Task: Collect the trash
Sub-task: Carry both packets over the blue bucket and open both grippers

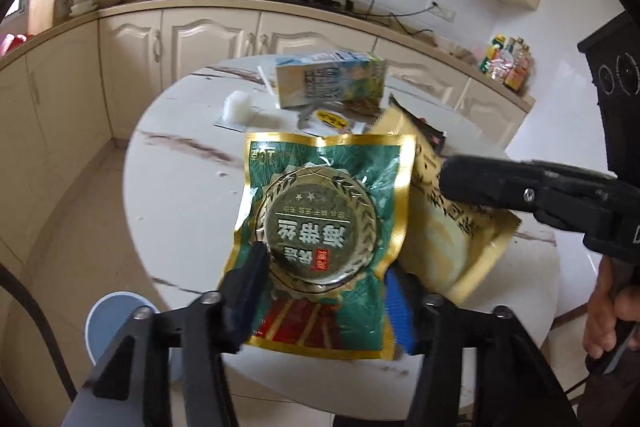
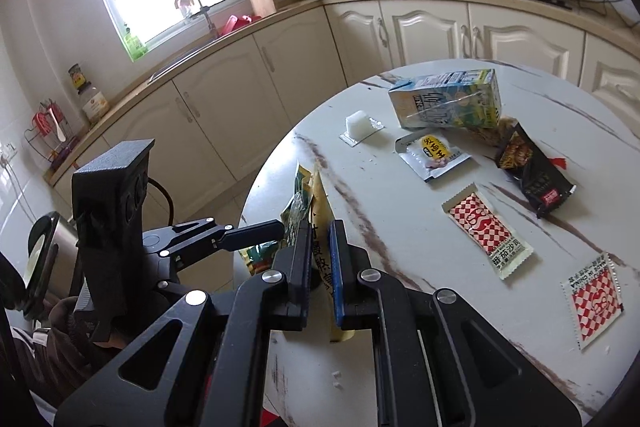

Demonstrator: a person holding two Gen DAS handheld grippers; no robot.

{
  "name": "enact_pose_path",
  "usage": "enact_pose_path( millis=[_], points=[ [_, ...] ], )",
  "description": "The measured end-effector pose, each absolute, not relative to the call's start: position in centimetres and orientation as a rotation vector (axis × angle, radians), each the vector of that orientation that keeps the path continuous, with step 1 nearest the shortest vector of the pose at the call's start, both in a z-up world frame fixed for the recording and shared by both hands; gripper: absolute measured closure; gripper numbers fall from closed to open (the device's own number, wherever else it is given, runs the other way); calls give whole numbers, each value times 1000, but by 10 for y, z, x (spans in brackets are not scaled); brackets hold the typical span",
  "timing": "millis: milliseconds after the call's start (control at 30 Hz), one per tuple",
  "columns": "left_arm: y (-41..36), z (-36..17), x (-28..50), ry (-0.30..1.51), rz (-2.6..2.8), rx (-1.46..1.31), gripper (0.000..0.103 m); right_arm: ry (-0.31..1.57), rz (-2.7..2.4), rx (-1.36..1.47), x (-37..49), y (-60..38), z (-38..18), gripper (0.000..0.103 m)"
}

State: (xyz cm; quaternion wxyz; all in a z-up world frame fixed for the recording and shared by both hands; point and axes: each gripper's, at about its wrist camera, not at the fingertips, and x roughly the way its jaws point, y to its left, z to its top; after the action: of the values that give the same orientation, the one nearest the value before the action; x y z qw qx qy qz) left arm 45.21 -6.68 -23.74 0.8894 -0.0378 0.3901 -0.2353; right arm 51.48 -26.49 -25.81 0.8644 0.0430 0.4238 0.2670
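Note:
A green and gold snack packet (image 1: pixel 320 223) hangs flat above the round marble table (image 1: pixel 180 195), its lower part pinched between the fingers of my left gripper (image 1: pixel 324 291). From the right, my right gripper (image 1: pixel 444 179) is shut on a yellow packet (image 1: pixel 440 239) just behind the green one. In the right wrist view the yellow packet (image 2: pixel 322 211) stands edge-on between the pads of my right gripper (image 2: pixel 320 227). The left gripper (image 2: pixel 286 227) sits close on its left, holding the green packet (image 2: pixel 298 203).
On the table (image 2: pixel 400 287) lie a tipped milk carton (image 2: pixel 448 99), a small white cup (image 2: pixel 360 125), a white sachet (image 2: pixel 434 153), a black snack packet (image 2: pixel 532 171) and two red-checked sachets (image 2: pixel 486 229). A blue stool (image 1: pixel 116 311) stands below. A person's hand (image 1: pixel 612 319) is at right.

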Motion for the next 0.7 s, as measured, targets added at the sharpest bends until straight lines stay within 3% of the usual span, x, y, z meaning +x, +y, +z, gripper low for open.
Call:
enact_pose_path(
  millis=[100,267,700],
  points=[
    [-63,-232,446,785,-475,-66,87,900,551,94,515,-264,-262,94],
    [-54,-225,440,753,-460,-78,101,905,536,83,514,-261,-264,96],
    [-22,-197,424,672,-471,-154,103,859,487,80,520,-258,-248,99]
  ],
)
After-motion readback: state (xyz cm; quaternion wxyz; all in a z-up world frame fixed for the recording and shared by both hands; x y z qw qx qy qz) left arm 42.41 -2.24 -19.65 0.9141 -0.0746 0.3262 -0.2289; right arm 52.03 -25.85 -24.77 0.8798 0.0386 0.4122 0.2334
